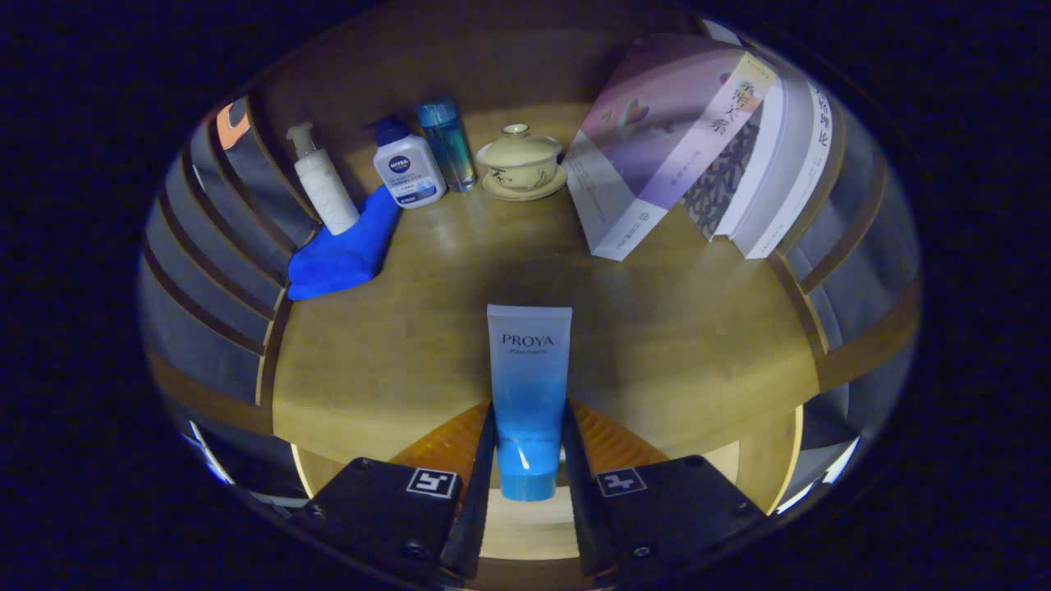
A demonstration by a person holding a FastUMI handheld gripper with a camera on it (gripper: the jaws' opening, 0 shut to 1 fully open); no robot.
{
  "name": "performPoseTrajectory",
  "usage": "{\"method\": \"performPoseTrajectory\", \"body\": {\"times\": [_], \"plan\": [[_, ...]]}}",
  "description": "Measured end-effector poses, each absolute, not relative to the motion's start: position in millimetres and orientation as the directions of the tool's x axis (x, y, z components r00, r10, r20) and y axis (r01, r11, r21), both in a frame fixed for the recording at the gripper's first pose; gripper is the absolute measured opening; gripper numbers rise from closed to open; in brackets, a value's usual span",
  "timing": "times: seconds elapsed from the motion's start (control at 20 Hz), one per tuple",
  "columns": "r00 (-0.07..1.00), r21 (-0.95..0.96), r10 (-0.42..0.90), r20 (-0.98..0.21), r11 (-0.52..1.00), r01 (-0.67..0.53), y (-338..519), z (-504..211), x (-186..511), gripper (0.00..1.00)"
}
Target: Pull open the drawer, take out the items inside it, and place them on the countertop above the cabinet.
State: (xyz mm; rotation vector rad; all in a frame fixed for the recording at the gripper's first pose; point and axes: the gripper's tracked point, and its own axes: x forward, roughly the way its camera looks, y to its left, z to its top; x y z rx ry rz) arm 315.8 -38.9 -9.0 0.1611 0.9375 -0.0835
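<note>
A white-to-blue cosmetic tube with a blue cap is held between my fingers, cap end toward me and flat end pointing away. My gripper is shut on the tube near its cap end. The tube hangs over the wooden countertop, close to its front edge. Whether the tube touches the wood I cannot tell.
At the back of the countertop stand a white pump bottle, a white bottle with a blue pump, a clear blue bottle and a lidded tea bowl on a saucer. A blue cloth lies at the left. Leaning books stand at the right.
</note>
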Motion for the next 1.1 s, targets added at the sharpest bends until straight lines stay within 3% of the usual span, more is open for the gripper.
{"method": "performPoseTrajectory", "body": {"times": [0.2, 0.45, 0.9, 1.05, 1.1], "plan": [[0.613, 0.052, -0.022, -0.79, 0.993, 0.102, -39, -14, 320, 0.48], [0.695, 0.007, -0.074, -0.715, 0.994, 0.113, -41, -3, 322, 0.59], [0.868, 0.132, 0.039, -0.496, 0.991, 0.031, -27, 68, 259, 0.62], [0.911, 0.159, 0.093, -0.401, 0.987, -0.031, -23, 81, 233, 0.89], [0.926, 0.159, 0.094, -0.366, 0.987, -0.037, -25, 84, 220, 0.91]]}}
